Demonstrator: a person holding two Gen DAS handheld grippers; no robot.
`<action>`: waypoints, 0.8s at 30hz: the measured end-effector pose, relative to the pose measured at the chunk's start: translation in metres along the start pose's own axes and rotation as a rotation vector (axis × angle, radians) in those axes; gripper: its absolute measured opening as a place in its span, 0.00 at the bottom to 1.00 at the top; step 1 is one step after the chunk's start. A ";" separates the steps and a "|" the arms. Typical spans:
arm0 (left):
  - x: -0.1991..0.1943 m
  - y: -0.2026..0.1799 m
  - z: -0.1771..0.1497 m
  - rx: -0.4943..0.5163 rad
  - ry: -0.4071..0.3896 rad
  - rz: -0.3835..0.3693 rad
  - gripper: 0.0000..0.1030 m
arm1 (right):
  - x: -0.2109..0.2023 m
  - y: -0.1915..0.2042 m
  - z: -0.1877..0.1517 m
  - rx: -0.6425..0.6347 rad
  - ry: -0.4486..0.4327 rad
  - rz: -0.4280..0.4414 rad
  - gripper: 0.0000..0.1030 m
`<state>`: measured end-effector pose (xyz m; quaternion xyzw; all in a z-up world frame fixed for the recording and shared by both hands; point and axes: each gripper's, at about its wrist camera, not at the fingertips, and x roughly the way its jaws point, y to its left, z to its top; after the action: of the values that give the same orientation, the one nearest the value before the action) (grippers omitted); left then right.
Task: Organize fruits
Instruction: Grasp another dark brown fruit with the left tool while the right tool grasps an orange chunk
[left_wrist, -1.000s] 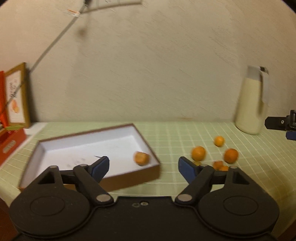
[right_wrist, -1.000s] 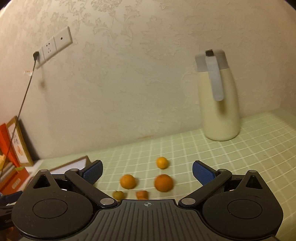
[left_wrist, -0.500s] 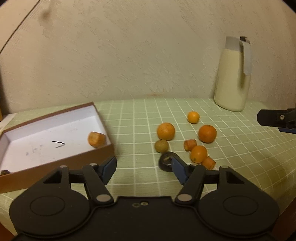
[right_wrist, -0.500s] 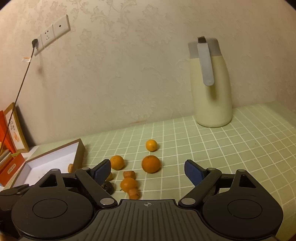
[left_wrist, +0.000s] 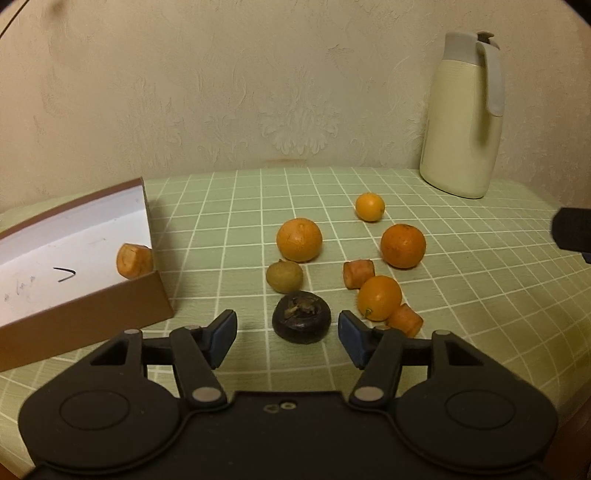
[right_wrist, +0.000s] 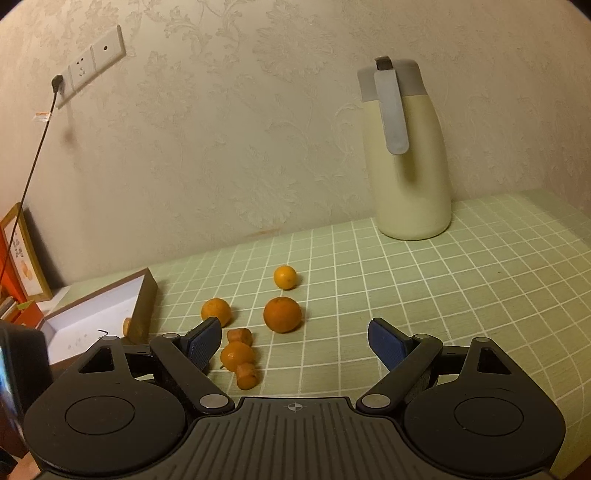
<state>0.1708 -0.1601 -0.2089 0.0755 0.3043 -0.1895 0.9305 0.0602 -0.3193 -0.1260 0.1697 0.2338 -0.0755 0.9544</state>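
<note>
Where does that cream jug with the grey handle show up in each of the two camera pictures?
Left wrist view: the jug stands at the upper right, by the wall, handle turned to the right.
Right wrist view: the jug stands right of centre, handle facing the camera.
Shared landmark: the smallest orange, the fruit lying nearest the jug in both.
</note>
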 end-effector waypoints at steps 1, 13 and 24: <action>0.002 -0.001 0.000 -0.001 0.000 -0.002 0.51 | 0.000 -0.001 0.000 0.002 0.001 0.001 0.84; 0.018 -0.006 -0.002 -0.002 0.017 -0.008 0.29 | 0.007 0.001 0.000 0.000 0.013 0.013 0.84; 0.006 0.006 -0.006 -0.016 0.003 0.057 0.27 | 0.029 0.015 -0.008 -0.036 0.088 0.033 0.84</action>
<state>0.1748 -0.1552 -0.2173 0.0767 0.3049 -0.1604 0.9357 0.0857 -0.3044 -0.1424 0.1592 0.2739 -0.0482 0.9473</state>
